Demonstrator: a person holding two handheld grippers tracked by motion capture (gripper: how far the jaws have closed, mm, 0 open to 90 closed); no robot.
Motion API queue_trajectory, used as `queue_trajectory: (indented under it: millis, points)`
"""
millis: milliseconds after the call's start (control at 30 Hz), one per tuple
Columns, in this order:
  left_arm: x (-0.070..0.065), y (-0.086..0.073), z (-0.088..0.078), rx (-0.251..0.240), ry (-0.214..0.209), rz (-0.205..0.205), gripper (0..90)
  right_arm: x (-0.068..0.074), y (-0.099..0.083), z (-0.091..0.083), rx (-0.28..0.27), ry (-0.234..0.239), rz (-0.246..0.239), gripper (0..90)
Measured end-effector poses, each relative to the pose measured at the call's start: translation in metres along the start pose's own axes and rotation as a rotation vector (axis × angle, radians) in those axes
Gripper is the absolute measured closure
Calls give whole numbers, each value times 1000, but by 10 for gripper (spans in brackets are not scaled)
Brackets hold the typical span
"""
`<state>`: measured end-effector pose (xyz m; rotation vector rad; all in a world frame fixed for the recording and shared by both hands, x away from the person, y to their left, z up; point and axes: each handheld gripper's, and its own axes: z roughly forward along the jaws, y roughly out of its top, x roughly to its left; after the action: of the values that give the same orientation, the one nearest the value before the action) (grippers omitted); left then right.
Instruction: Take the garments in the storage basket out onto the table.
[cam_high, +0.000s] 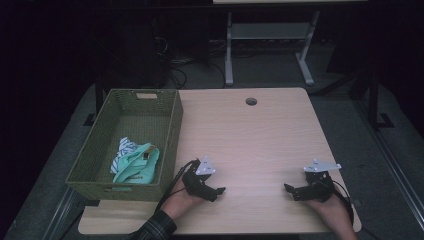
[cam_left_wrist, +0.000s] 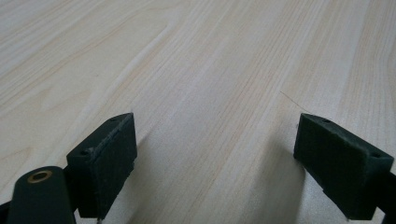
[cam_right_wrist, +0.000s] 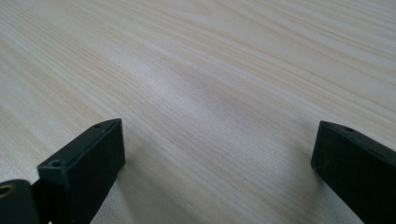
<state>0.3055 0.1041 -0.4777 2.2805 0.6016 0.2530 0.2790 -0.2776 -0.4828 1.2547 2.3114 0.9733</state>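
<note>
Two black handheld grippers, one plaid cuff

Each gripper, left gripper and right gripper, is black with blocky screw-holed pads, a grey three-cornered plate on top and a black cable; the sleeve looks dark plaid, perhaps.

You work at a light wooden table with rounded corners and a round cable hole near its far edge. Around it, you have a dark grey carpeted floor, dimly lit, and the far side of the room falls into near blackness. Beyond the table stands a second desk's white metal frame on two feet, with black cables lying tangled on the floor to its left. A metal rail runs along the floor at your right.
</note>
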Motion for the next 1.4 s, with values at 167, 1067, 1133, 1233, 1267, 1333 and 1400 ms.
queue_trajectory:
  millis: [167, 1067, 1133, 1233, 1267, 1333, 1400]
  points:
    - [1, 3, 2, 8, -6, 6, 121, 0, 0, 0, 0, 0, -2, 22]
    - [8, 13, -5, 59, -1, -17, 130, 0, 0, 0, 1, 0, -3, 22]
    - [9, 14, -6, 59, -2, -15, 130, 0, 0, 0, 1, 0, -3, 22]
    - [9, 15, -8, 57, -1, -20, 131, 0, 0, 0, 0, 0, -3, 22]
    - [10, 15, -8, 56, -3, -21, 131, 0, 0, 0, 1, 0, -4, 22]
    - [10, 15, -9, 56, -3, -23, 131, 0, 0, 0, 0, 0, -4, 22]
    - [10, 16, -10, 48, -5, -31, 132, 0, 0, 0, 0, 0, -3, 22]
